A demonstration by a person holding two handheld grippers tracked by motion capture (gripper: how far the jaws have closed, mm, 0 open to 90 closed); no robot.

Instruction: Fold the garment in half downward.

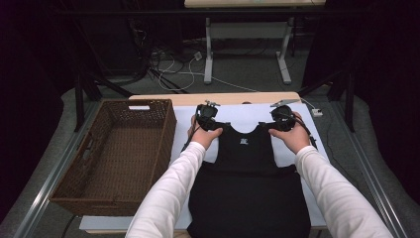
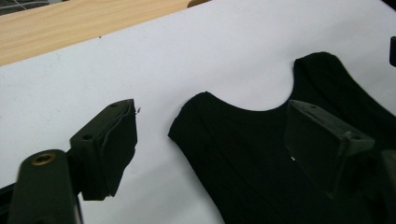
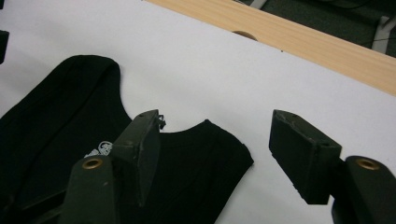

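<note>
One black sleeveless top (image 1: pixel 246 183), laid flat on the white sheet (image 1: pixel 188 124) of the counter (image 1: pixel 218 98); long axis runs away from the person, hem nearest, neckline and both shoulder straps pointing to the far edge. Left gripper (image 1: pixel 207 118): jaws wide, nothing pinched, poised over the left strap (image 2: pixel 196 121). Right gripper (image 1: pixel 282 119): jaws wide, empty, straddling the right strap (image 3: pixel 219 144) from above. One brown wicker basket (image 1: pixel 99 193), well to the left of the left gripper.

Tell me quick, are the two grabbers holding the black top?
Left gripper: open, above a shoulder strap of the black top, holding nothing.
Right gripper: open, above the other strap, holding nothing.
</note>
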